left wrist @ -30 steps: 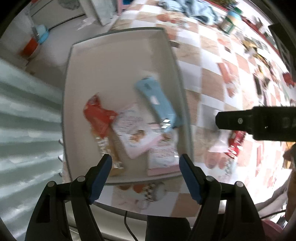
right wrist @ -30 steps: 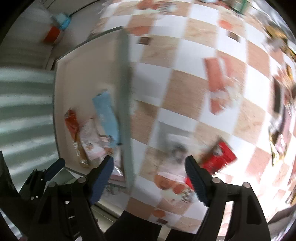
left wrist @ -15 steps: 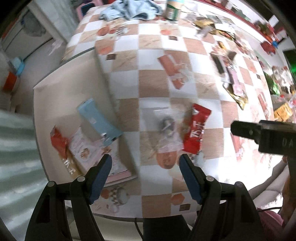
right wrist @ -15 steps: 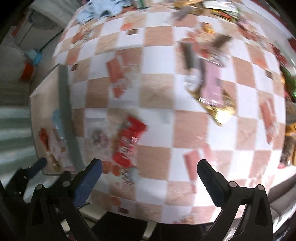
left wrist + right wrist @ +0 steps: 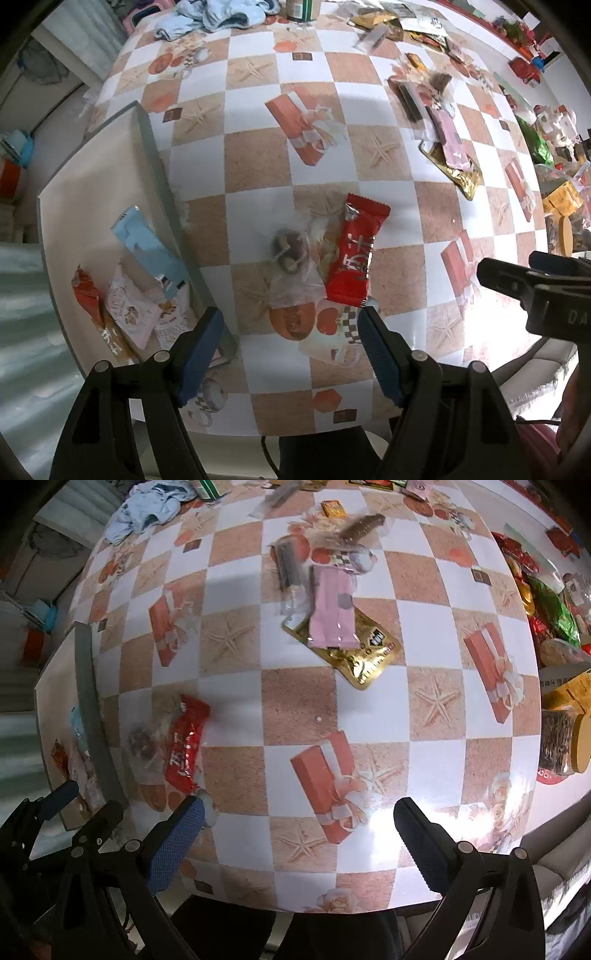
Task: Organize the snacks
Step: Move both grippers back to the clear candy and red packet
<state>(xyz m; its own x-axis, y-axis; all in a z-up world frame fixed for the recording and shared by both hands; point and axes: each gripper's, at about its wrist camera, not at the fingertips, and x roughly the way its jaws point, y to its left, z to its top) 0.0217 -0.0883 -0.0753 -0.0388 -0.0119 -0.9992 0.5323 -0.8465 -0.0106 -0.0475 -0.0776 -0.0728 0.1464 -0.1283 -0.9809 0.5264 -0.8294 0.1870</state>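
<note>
Tablecloth (image 5: 299, 709) tan-white checked; snack packet (image 5: 356, 258) red; bar (image 5: 147, 251) light blue; pouch (image 5: 365, 657) gold.

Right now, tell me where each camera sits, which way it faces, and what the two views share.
Left wrist: sits on the left gripper, facing forward and down over the table edge at a red snack packet, a clear bag and the tray; its own open fingers and the right gripper show.
Right wrist: sits on the right gripper, facing down over the table at a pink packet lying on a gold one; its open fingers show.
Shared: red packet, tray, checkered tablecloth.
</note>
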